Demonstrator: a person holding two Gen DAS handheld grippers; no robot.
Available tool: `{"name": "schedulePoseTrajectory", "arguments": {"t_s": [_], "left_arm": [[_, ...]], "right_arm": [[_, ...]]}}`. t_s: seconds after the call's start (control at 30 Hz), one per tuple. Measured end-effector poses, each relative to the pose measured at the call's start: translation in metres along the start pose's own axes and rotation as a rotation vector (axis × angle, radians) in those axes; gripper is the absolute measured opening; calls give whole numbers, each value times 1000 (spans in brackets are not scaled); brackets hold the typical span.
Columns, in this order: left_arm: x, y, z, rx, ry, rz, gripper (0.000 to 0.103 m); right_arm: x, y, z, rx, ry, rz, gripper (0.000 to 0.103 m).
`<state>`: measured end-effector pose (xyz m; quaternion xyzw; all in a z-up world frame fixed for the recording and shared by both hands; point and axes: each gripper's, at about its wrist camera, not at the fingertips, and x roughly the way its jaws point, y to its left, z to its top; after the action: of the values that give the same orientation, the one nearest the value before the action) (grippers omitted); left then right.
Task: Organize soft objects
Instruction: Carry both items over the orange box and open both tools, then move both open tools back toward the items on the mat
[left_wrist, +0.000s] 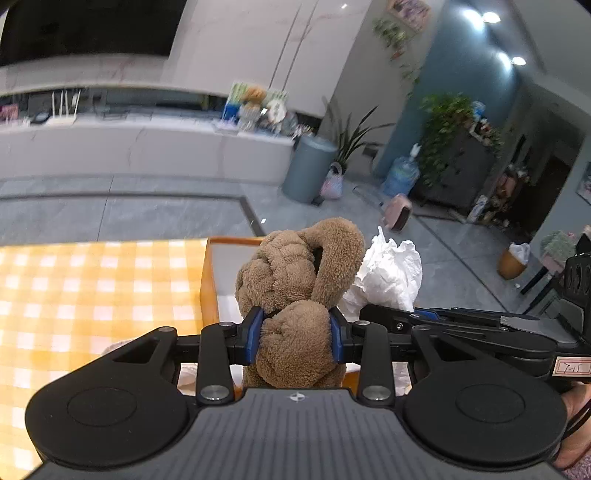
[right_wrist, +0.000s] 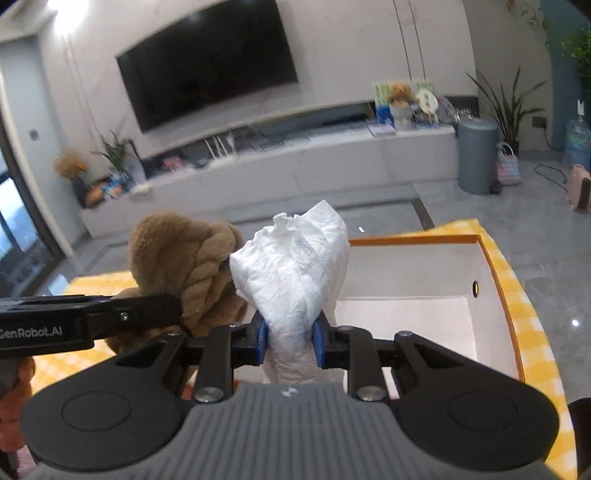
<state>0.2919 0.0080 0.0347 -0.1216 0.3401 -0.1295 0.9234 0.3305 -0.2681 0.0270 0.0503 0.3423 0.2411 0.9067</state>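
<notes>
My left gripper is shut on a brown knotted plush toy and holds it above the table. The toy also shows in the right wrist view, at the left. My right gripper is shut on a crumpled white tissue wad, held up over the near edge of the white box with an orange rim. The tissue shows in the left wrist view, just right of the toy. The box lies behind the toy there.
The box stands on a table with a yellow checked cloth, near its right edge. Beyond are grey floor, a grey bin, a long white TV bench and plants.
</notes>
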Motion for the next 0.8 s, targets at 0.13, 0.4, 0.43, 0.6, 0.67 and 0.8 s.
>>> {"name": "schedulePoseTrajectory", "arguments": {"t_s": [0.13,0.4,0.43,0.6,0.67,0.8], "left_arm": [[28,10,-5,-32,54,-6,41],[59,8,-13,-14,149,21,41],[61,8,-12,-9,158,26,41],[64,6,-13,-6,195,45,43],[63,6,-14,-8,203,52,45],[59,6,-14,-20,203,59,75]], "right_arm": [[46,-17,2,-22,82,-48,23],[105,-35,-1,-58,239,-79,26],[109,-35,-2,-63,258,-80,28],[120,-29,-4,-114,331,-94,37],[122,-27,-4,-130,348,-105,39],[116,-28,-7,-141,358,-118,52]]}}
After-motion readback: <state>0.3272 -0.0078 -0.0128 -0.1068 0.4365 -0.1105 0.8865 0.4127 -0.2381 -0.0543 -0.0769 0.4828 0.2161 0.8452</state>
